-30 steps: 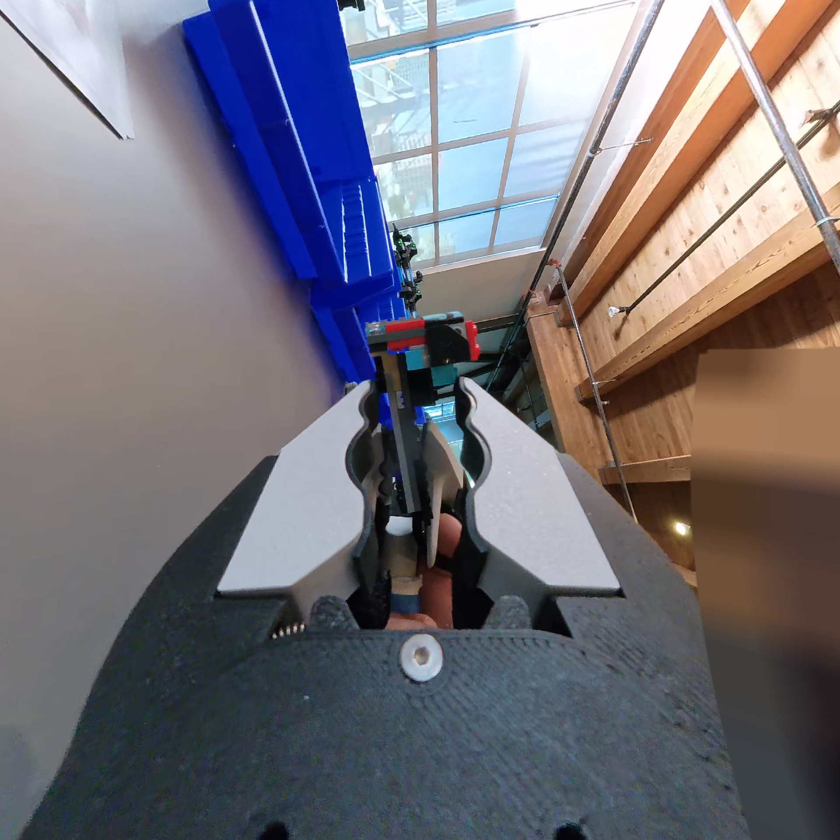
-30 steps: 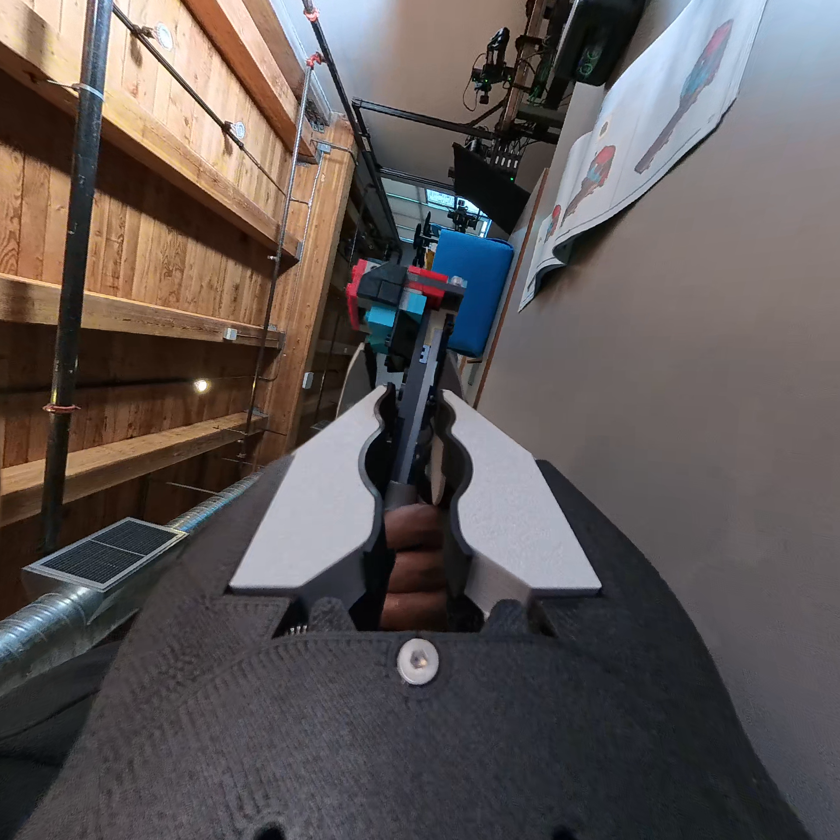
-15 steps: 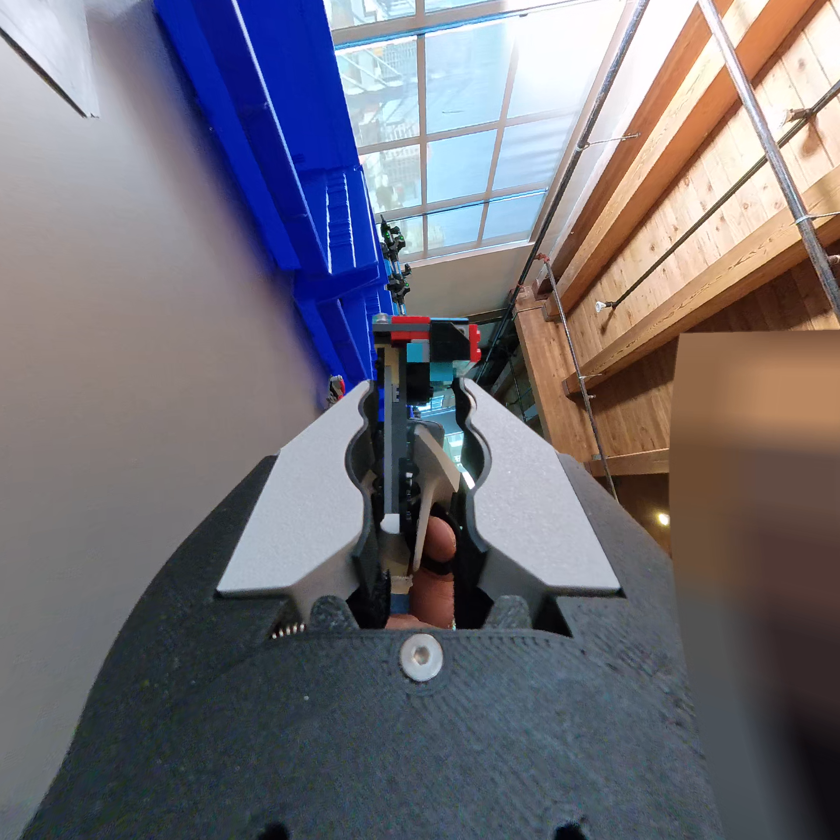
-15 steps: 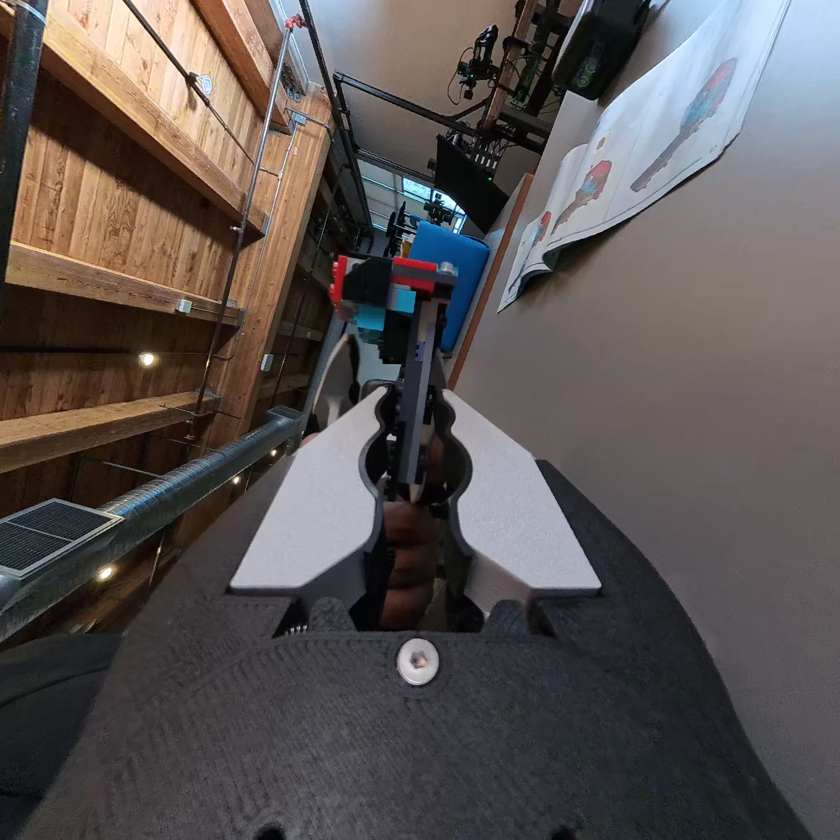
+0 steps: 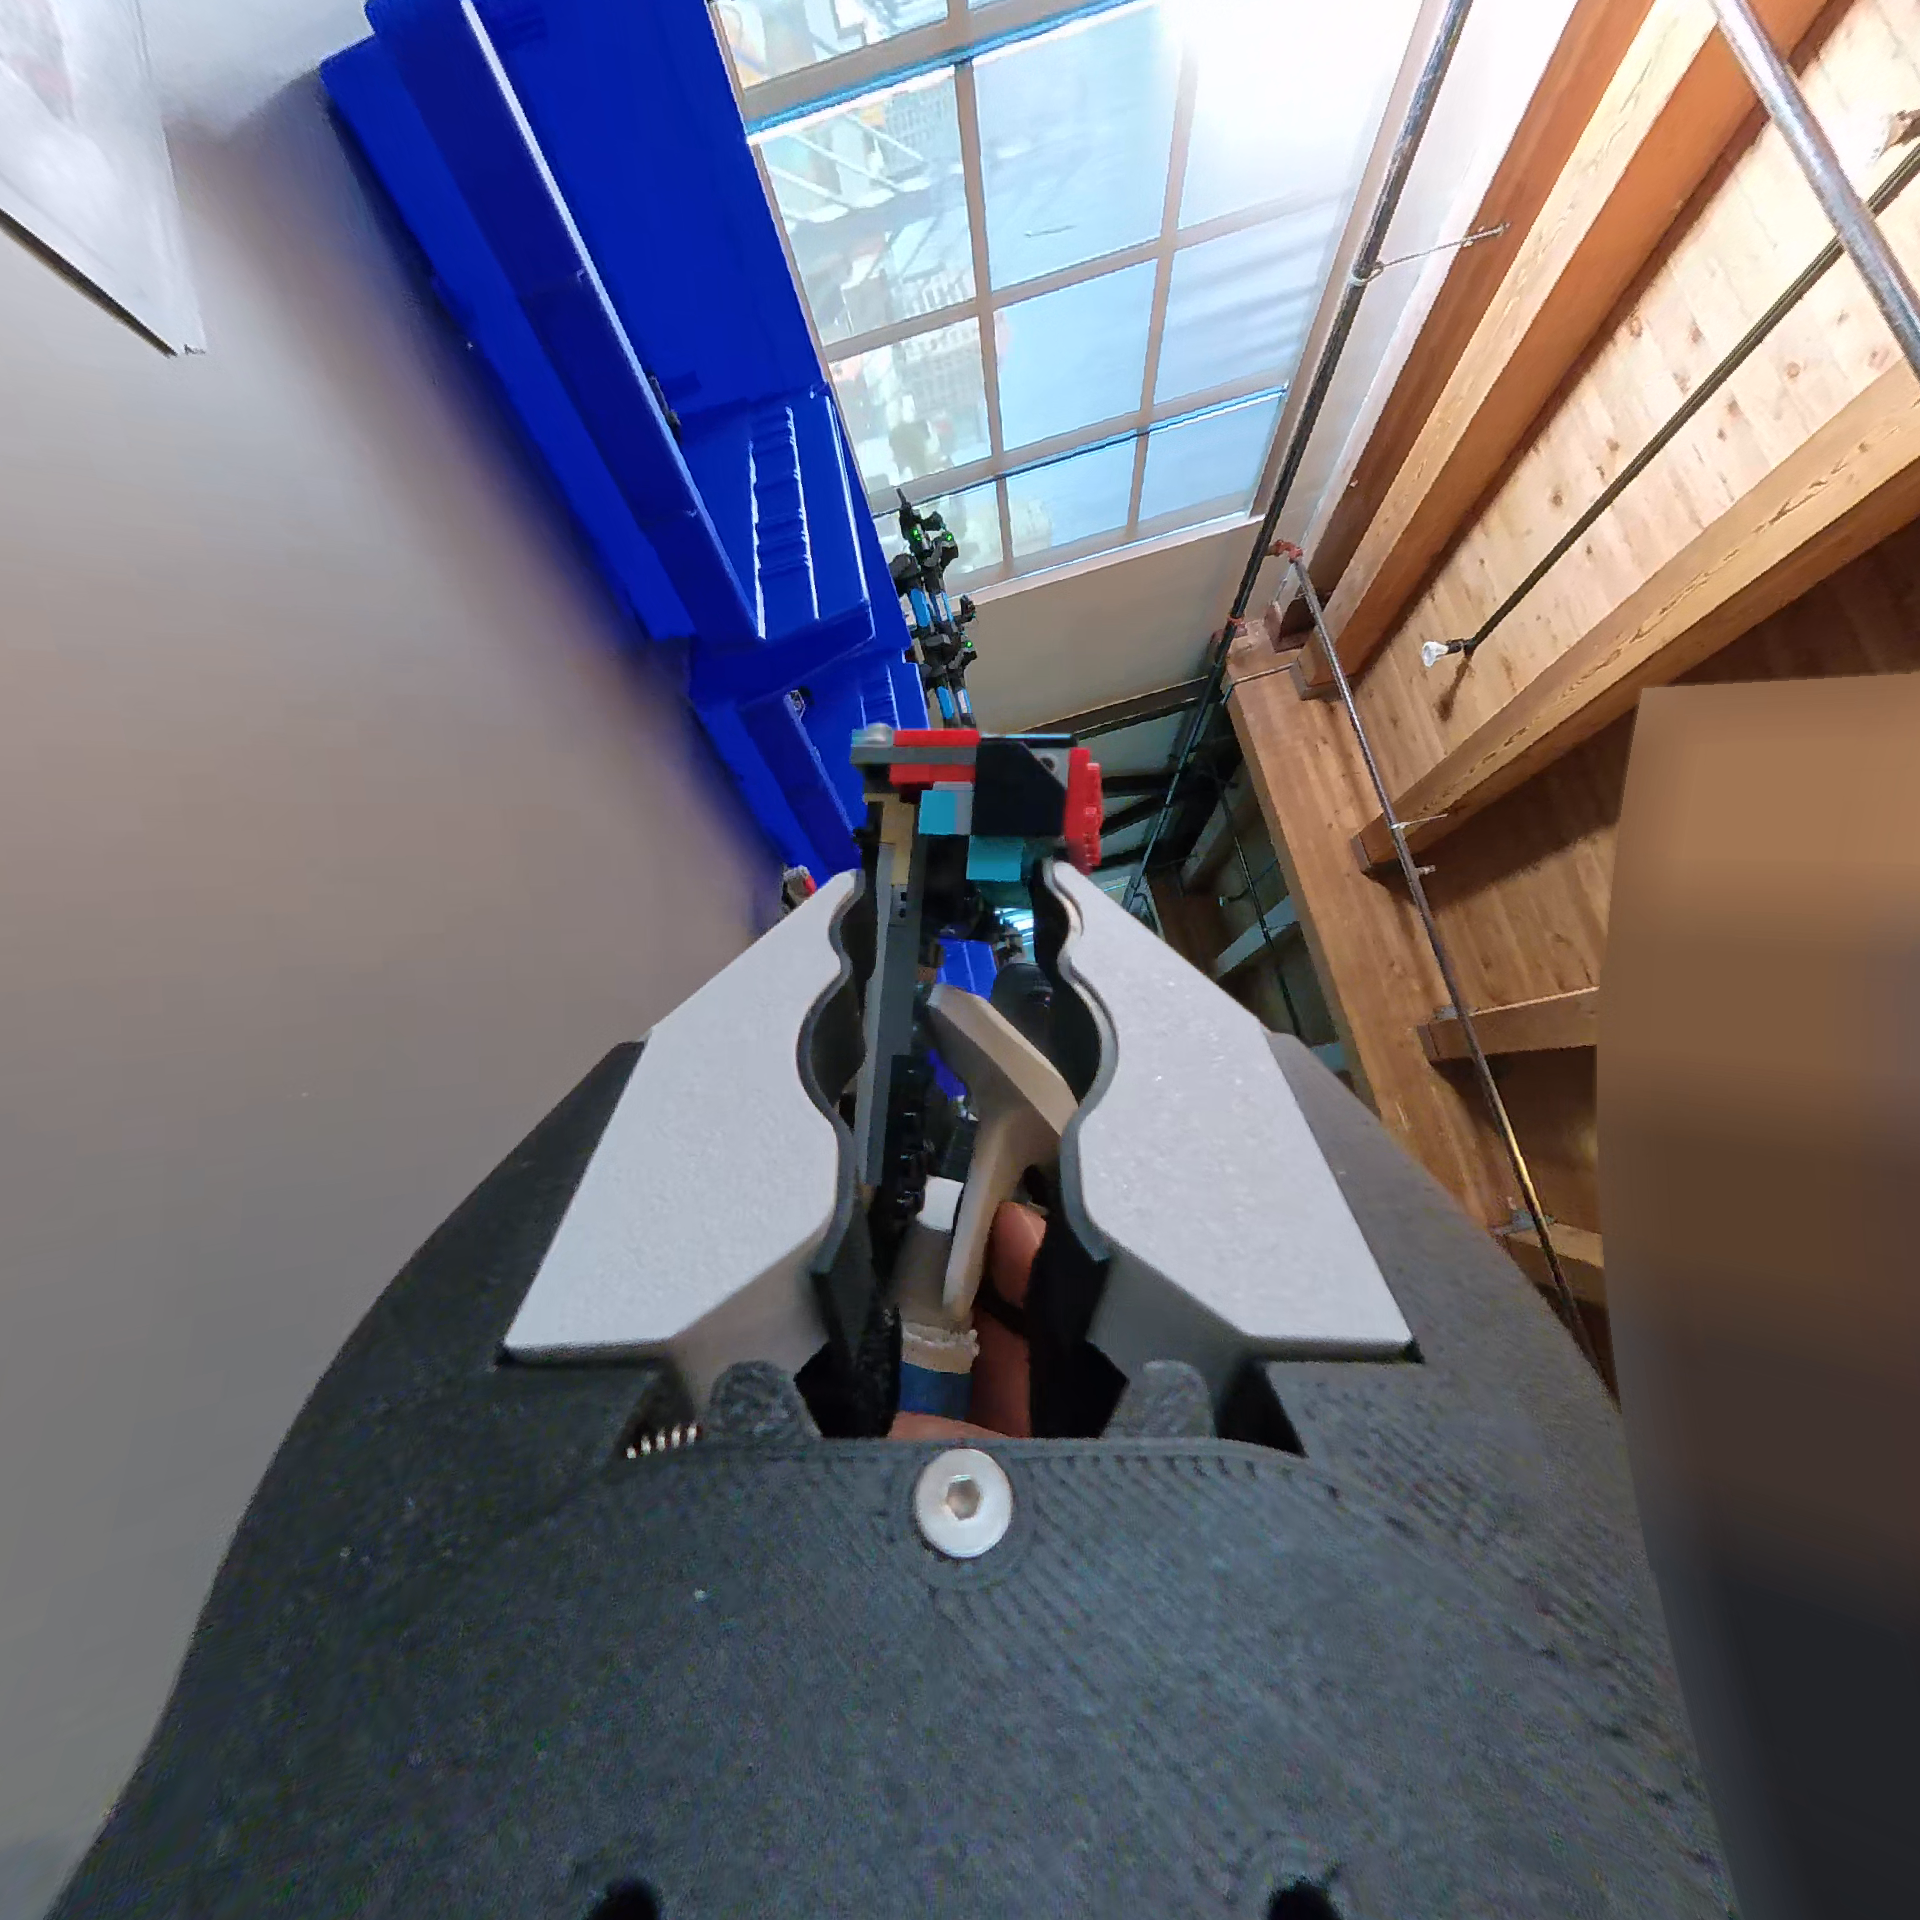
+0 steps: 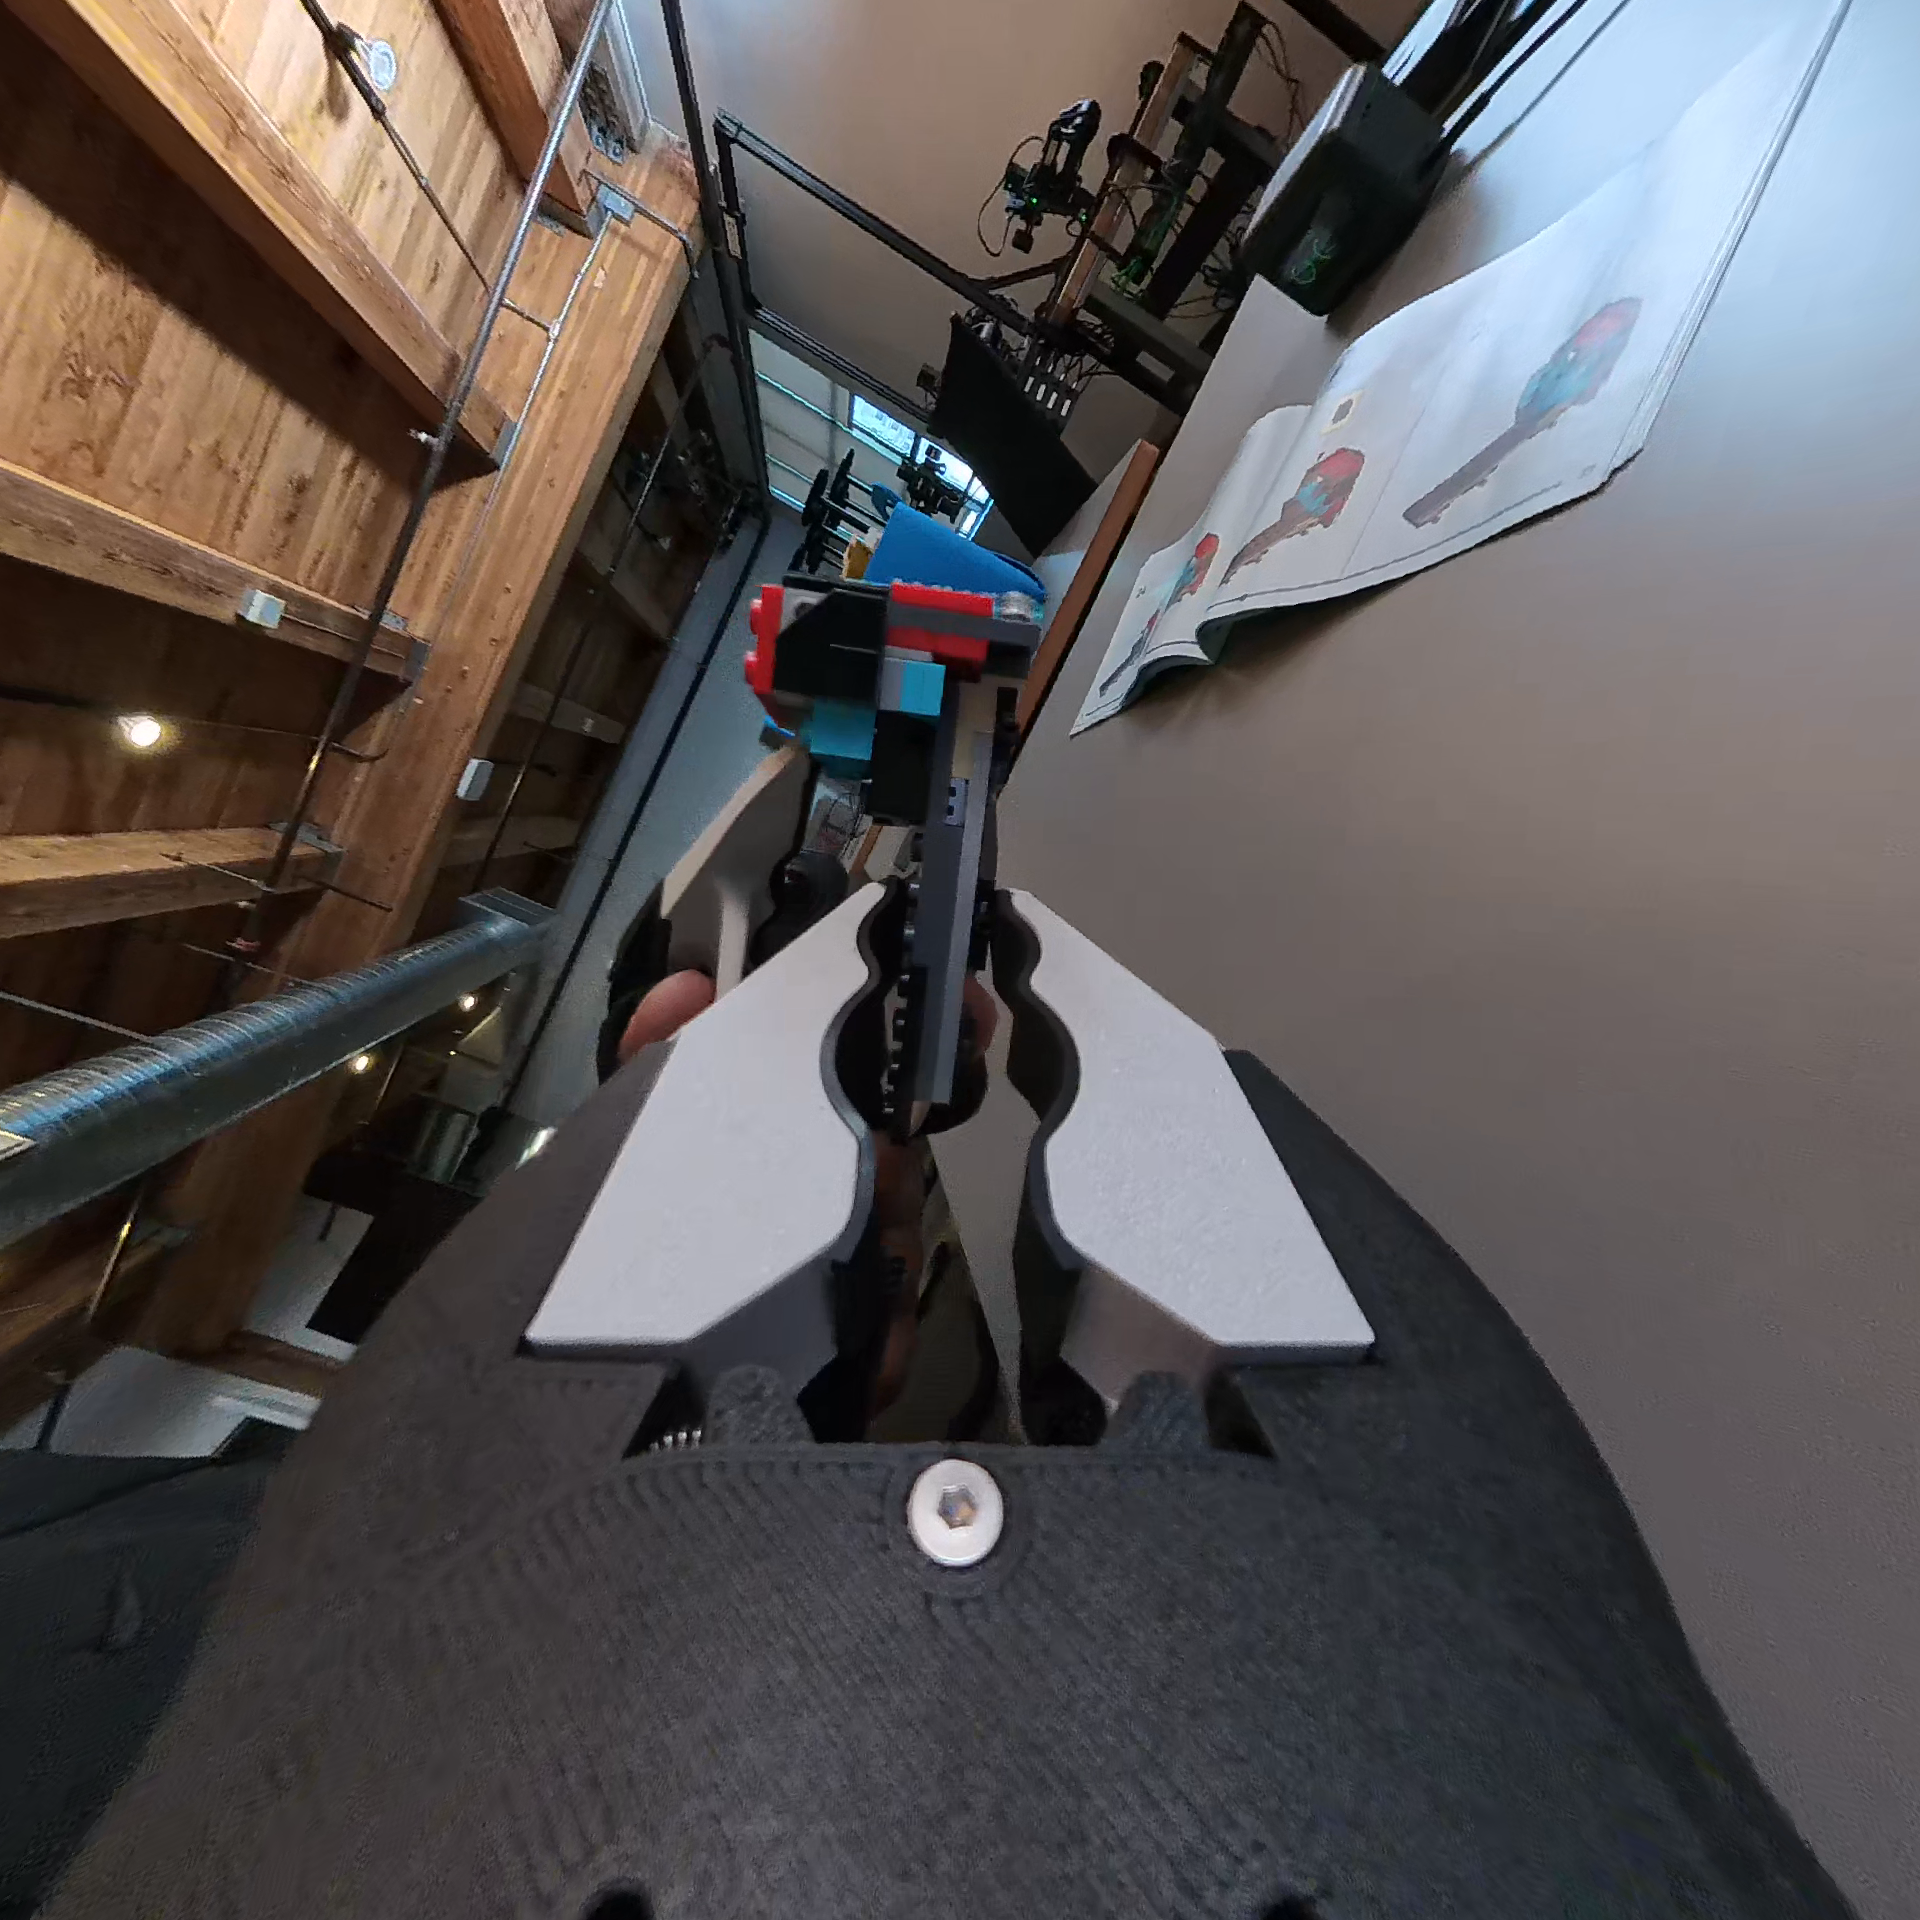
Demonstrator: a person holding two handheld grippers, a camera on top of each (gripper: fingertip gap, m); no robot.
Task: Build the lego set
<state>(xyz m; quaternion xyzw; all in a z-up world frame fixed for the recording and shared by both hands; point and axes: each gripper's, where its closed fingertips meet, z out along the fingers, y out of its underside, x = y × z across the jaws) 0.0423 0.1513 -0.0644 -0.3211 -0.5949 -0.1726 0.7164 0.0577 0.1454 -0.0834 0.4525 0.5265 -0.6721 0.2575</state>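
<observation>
Holding a half-built lego model (image 5: 940, 894) up off the grey table (image 5: 312, 935), the person has both grippers turned on their sides and meeting at it. The model has a long dark grey neck and a blocky head of red, black and turquoise bricks. In the left wrist view the neck runs between the fingers of the left gripper (image 5: 951, 894), lying against the left-hand finger, with a gap to the other; whether those fingers really pinch it I cannot tell. In the right wrist view the same neck sits in the narrow slot of the right gripper (image 6: 940, 904), whose fingers are drawn close on either side, though a firm clamp is not clear from here either. The model's head (image 6: 883, 675) sticks out past both sets of tips. An open instruction booklet (image 6: 1403, 488) lies on the table (image 6: 1558, 935) well beyond. Blue plastic bins (image 5: 644, 343) stand along the table's far edge, under a big window (image 5: 1039, 312).
</observation>
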